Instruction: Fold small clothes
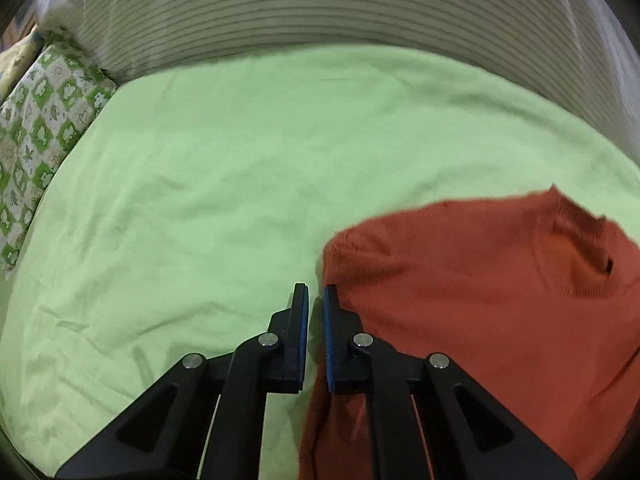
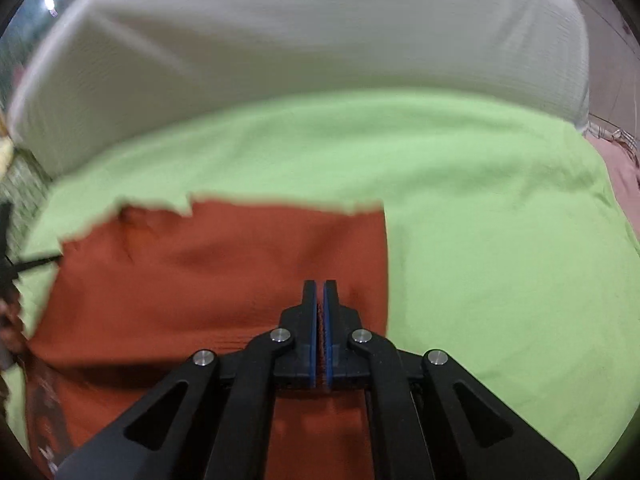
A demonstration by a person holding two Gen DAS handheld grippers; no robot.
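Note:
A rust-red knit top (image 1: 472, 304) lies on the light green sheet (image 1: 224, 184), its ribbed neck opening toward the right of the left wrist view. My left gripper (image 1: 316, 294) is at the top's left edge, jaws nearly closed with a narrow gap; red cloth shows low between the pads. In the right wrist view the same top (image 2: 208, 280) spreads to the left. My right gripper (image 2: 320, 290) is shut on a fold of the top near its right edge, red cloth pinched between the blue pads.
A grey striped pillow (image 1: 320, 12) lies along the far edge of the bed, also in the right wrist view (image 2: 304, 52). A green and white patterned cushion (image 1: 44, 128) sits at the far left. A pink cloth (image 2: 624, 184) lies at the right.

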